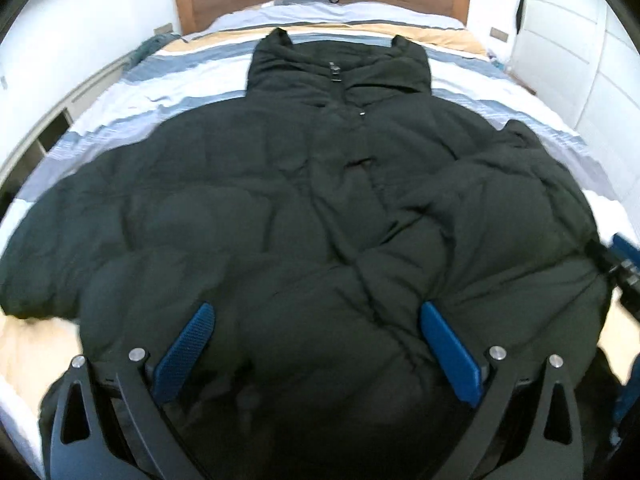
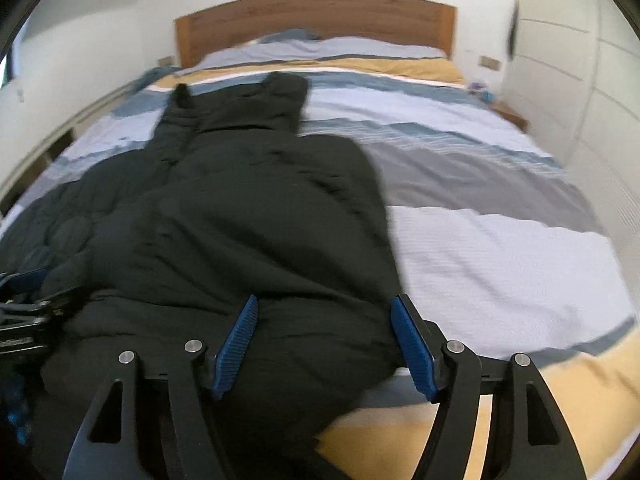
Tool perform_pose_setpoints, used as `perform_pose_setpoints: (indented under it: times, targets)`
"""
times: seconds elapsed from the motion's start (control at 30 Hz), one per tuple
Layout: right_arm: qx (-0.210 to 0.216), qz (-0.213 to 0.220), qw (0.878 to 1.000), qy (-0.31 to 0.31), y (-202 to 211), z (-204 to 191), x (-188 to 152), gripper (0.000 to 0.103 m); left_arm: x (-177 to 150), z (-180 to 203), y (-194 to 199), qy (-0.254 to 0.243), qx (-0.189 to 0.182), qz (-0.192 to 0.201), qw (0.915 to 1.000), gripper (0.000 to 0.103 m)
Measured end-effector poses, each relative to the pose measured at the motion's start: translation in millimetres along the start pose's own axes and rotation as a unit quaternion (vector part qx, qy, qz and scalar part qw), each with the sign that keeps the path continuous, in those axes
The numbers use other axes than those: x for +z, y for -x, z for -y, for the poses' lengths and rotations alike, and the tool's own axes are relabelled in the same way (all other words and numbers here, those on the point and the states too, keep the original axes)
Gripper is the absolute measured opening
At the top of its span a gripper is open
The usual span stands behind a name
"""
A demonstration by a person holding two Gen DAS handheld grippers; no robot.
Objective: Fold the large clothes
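Hovering wide open, both: left gripper (image 1: 316, 344) over hem, right gripper (image 2: 324, 344) over folded-in side, fingers (image 1: 188, 354) gripping nothing | jacket (image 1: 304, 208) flat on bed (image 2: 480, 200), puffy, soft, probably light and slippery; pinch hem corners | collar toward headboard (image 2: 316, 20), long axis up the bed

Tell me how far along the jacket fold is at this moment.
Early. Done: the black puffer jacket lies front-up on the striped bed cover, collar toward the headboard, and its right side appears folded over the body. In hand: nothing is gripped; the left gripper and right gripper are open over the hem. Left: the other side is spread out, and the body is unfolded.
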State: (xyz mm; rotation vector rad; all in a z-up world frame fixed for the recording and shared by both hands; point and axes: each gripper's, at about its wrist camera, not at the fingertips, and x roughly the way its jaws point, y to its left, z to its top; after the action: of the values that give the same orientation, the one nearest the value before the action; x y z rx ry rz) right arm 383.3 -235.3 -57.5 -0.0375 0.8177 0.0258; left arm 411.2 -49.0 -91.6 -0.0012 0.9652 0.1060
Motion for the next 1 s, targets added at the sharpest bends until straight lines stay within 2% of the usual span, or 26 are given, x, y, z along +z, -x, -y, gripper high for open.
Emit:
perform_pose_setpoints:
  times: [0.1, 0.17, 0.27, 0.33, 0.47, 0.53, 0.7, 0.87, 1.0]
  targets:
    - [0.023, 0.011, 1.000, -0.002, 15, -9, -1, 0.067, -10, -4, 4, 0.000, 0.011, -0.007, 0.9999, 0.103]
    - [0.031, 0.003, 0.999, 0.009, 15, -21, -8, 0.069, -16, -7, 8, -0.002, 0.013, -0.014, 0.9998, 0.103]
    - [0.016, -0.020, 1.000, 0.015, 10, -27, -20, 0.070, -23, -14, 21, -0.003, 0.009, -0.015, 0.9998, 0.103]
    - [-0.009, -0.027, 1.000, 0.009, 18, -31, -24, 0.070, -30, -22, 35, 0.002, 0.006, -0.005, 1.0000, 0.103]
    - [0.001, -0.005, 1.000, 0.014, 56, -49, -29, 0.070, -46, -41, 69, 0.018, -0.006, 0.014, 0.9997, 0.103]
    - [0.022, 0.013, 0.999, 0.021, 82, -64, -36, 0.070, -54, -51, 89, 0.022, -0.013, 0.021, 0.9995, 0.103]
    - [0.078, 0.053, 0.995, 0.015, 145, -91, -54, 0.084, -78, -79, 152, 0.019, -0.006, 0.051, 0.9985, 0.103]
    - [0.072, 0.058, 0.996, 0.014, 190, -115, -78, 0.087, -105, -109, 198, 0.029, 0.002, 0.063, 0.9976, 0.103]
    - [0.048, 0.059, 0.997, 0.016, 223, -131, -101, 0.092, -127, -134, 225, 0.038, -0.003, 0.070, 0.9968, 0.103]
